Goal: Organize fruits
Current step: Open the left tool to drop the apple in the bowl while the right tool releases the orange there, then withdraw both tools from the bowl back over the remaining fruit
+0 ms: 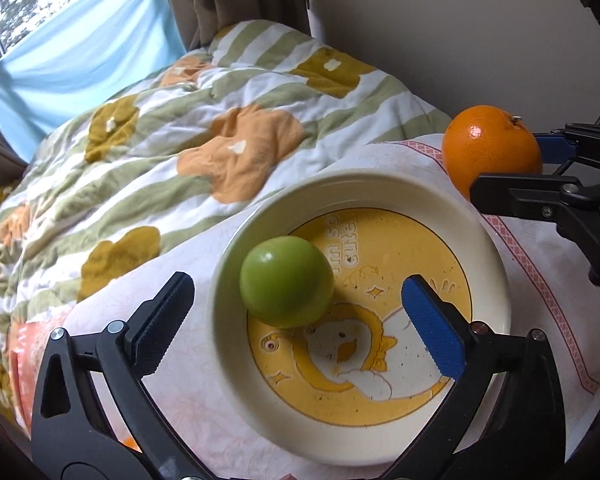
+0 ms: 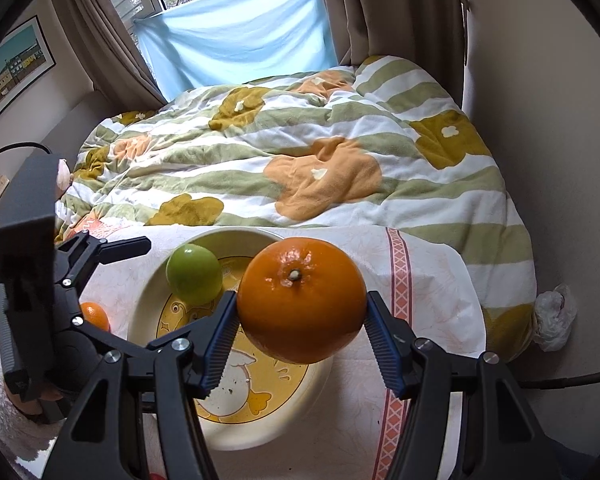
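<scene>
Jaws of the left gripper [image 1: 296, 296] stand wide apart with nothing pressed between them; the green fruit [image 1: 287, 282] sits free inside the plate [image 1: 380, 184], close to its left rim and touching neither pad. That fruit looks delivered, so the left side's part of this step seems done, and its fingers only need to lift clear without nudging the round fruit, which could roll across the smooth dish. At the far left of the right wrist view, a small orange fruit [image 2: 95, 316] lies on the white cloth [image 2: 432, 276] just outside the plate, partly hidden behind the left gripper's body; it is probably a later pick.

Moving to the middle, the plate's yellow duck picture is mostly bare, leaving plenty of room beside the green fruit.

Further right, the right gripper [image 2: 301, 320] is clamped on the large orange [image 2: 300, 298], one pad on each flank, stem end facing the camera. It hangs above the plate's right part, off the dish. The step in hand appears to be placing this orange. The next move likely calls for lowering it onto the bare yellow centre, keeping away from the green fruit, then easing the jaws apart only once it rests on the dish so it cannot drop and roll over the rim onto the cloth or the striped quilt [image 2: 300, 152] behind.
</scene>
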The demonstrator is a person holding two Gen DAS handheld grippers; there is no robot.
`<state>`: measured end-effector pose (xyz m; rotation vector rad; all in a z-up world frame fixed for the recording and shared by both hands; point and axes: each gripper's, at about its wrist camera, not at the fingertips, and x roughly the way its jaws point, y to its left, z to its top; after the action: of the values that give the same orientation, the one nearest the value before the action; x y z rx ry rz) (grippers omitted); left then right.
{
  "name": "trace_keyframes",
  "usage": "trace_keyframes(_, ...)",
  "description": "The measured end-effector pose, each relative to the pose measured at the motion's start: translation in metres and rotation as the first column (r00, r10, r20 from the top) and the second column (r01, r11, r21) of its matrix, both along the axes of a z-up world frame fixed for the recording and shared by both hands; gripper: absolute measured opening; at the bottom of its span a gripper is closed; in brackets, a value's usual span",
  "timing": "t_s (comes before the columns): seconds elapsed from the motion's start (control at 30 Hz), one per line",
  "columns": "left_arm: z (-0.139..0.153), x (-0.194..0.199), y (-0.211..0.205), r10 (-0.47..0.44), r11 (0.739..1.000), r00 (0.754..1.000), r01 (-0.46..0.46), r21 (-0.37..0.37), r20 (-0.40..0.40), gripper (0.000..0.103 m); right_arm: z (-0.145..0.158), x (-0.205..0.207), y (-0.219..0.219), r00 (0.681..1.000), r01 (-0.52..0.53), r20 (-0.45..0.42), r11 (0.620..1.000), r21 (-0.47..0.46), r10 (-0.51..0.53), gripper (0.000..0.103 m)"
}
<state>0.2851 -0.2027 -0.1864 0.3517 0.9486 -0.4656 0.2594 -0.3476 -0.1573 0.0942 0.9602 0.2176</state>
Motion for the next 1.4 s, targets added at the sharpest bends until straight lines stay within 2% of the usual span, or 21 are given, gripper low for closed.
trace_keyframes(0.27,0.010,-0.013,0.026,0.047,0.999,0.999,-0.047,-0.013,-0.002,0.103,-0.002,0.005,0.013,0.998,-0.062,-0.001,0.998,0.026,0.062,0.058)
trace_keyframes(0.43,0.009,-0.021,0.040,0.087,0.996,0.996,-0.087,-0.014,-0.014,0.103,-0.015,0.014,0.031,0.988,-0.150,-0.022,0.989,0.007,0.150,0.058)
trace_keyframes(0.7,0.013,-0.033,0.057,0.148,0.989,0.989,-0.148,-0.012,-0.012,0.103,-0.042,0.028,0.049,0.961,-0.277,-0.021,0.958,-0.077,0.276,0.058)
trace_keyframes(0.9,0.011,-0.037,0.064,0.183,0.983,0.983,-0.183,-0.013,-0.020,0.103,-0.047,0.032,0.051,0.951,-0.306,0.006,0.945,-0.116,0.309,0.059)
trace_keyframes(0.97,0.011,-0.038,0.065,0.191,0.982,0.981,-0.191,-0.009,-0.022,0.103,-0.043,0.029,0.050,0.949,-0.306,0.043,0.944,-0.124,0.313,0.065)
trace_keyframes(1.0,0.012,-0.039,0.065,0.194,0.981,0.981,-0.195,-0.009,-0.021,0.103,-0.041,0.028,0.050,0.946,-0.310,0.058,0.943,-0.121,0.319,0.086)
trace_keyframes(1.03,0.012,-0.040,0.066,0.198,0.980,0.980,-0.199,-0.010,-0.019,0.103,-0.040,0.028,0.049,0.944,-0.314,0.062,0.942,-0.121,0.323,0.103)
trace_keyframes(1.4,0.030,-0.047,0.069,0.217,0.976,0.976,-0.216,-0.028,0.010,0.103,-0.023,0.016,0.043,0.953,-0.283,0.075,0.949,-0.139,0.295,0.103)
